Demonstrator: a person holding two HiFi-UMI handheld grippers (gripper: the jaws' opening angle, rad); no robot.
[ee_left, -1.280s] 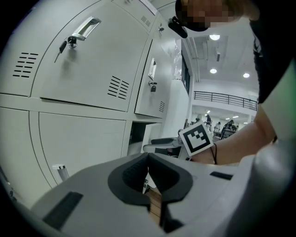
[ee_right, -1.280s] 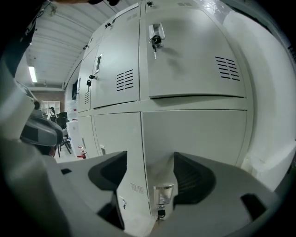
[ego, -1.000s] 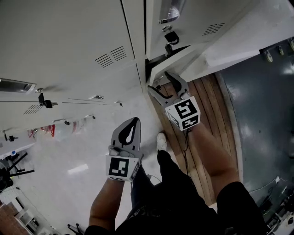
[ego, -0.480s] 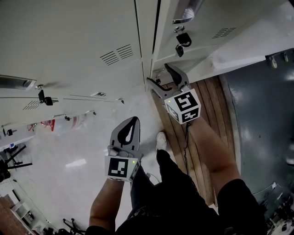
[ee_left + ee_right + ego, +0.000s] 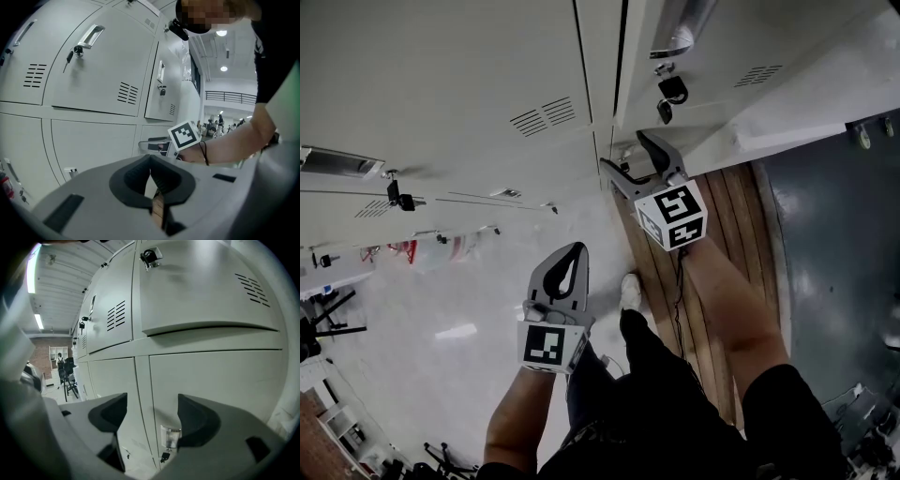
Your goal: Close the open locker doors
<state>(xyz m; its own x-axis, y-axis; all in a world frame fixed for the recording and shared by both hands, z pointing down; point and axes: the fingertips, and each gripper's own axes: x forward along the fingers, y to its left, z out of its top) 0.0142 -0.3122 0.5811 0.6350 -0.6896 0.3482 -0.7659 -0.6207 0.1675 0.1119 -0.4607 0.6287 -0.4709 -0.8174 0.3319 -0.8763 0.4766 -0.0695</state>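
A bank of pale grey lockers fills the top of the head view. The upper right door carries a handle and a padlock, and a thin dark gap runs down its left edge. My right gripper is open, its jaws close to the lower door beneath. Between those jaws in the right gripper view I see that door's small latch, untouched. My left gripper hangs lower over the floor, shut and empty, and its jaws meet in the left gripper view.
White glossy floor lies at left and a strip of wooden boards at right, beside a dark floor area. Other locker doors at left carry handles and keys. The person's legs and a white shoe are below.
My right gripper moved up the picture towards the lockers. The wide dark gap beside the right-hand doors has narrowed to a thin line. My left gripper stayed where it was.
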